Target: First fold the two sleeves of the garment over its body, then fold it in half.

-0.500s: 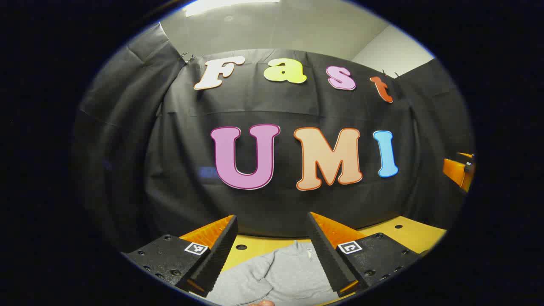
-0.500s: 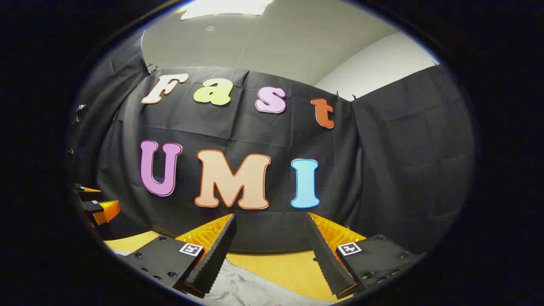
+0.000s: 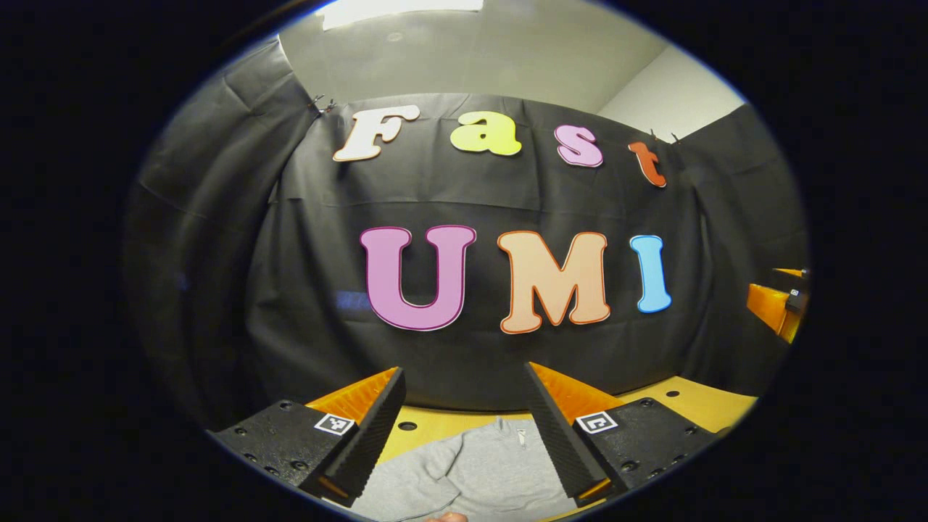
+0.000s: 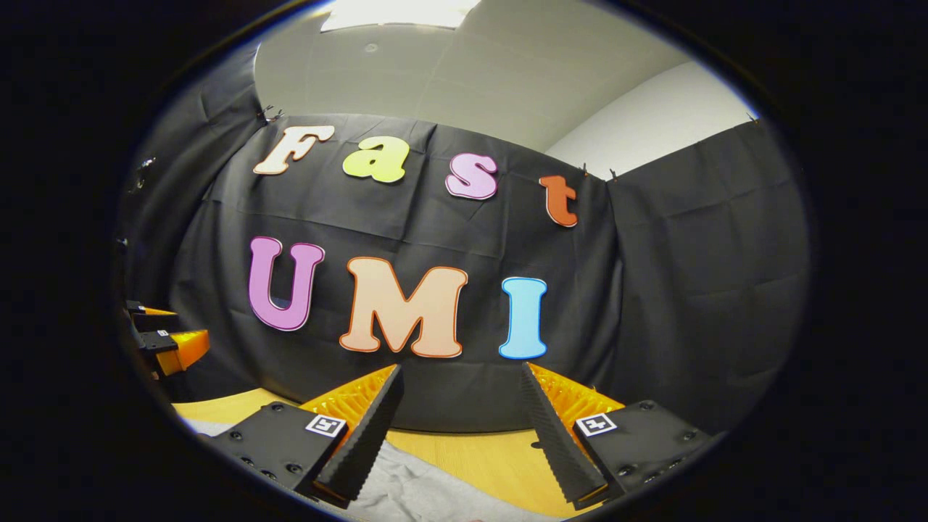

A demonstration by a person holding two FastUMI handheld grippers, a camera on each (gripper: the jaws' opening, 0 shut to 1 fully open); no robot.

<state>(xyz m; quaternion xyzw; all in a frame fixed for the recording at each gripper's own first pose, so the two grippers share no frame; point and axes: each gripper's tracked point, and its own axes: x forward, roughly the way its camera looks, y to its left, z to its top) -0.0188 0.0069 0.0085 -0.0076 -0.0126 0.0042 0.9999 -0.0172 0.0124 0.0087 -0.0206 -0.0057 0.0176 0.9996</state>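
Note:
A grey garment (image 3: 478,471) with a short zip at its collar lies on the yellow table (image 3: 689,399), low in the left gripper view. My left gripper (image 3: 464,384) hangs above it, open, with nothing between its fingers. In the right gripper view a crumpled part of the grey garment (image 4: 428,493) shows at the bottom, under my right gripper (image 4: 459,380), which is also open and holds nothing. The left gripper (image 4: 170,341) appears at the far left of the right gripper view. The right gripper (image 3: 779,304) appears at the far right edge of the left gripper view.
The black booth wall (image 3: 507,348) stands close behind the table's far edge. The yellow table has small round holes (image 3: 407,425) near the back. Bare tabletop (image 4: 493,457) lies to the right of the cloth in the right gripper view.
Both views have tilted up slightly, so the wall sits a little lower in frame. The grippers stay open and the garment has not moved.

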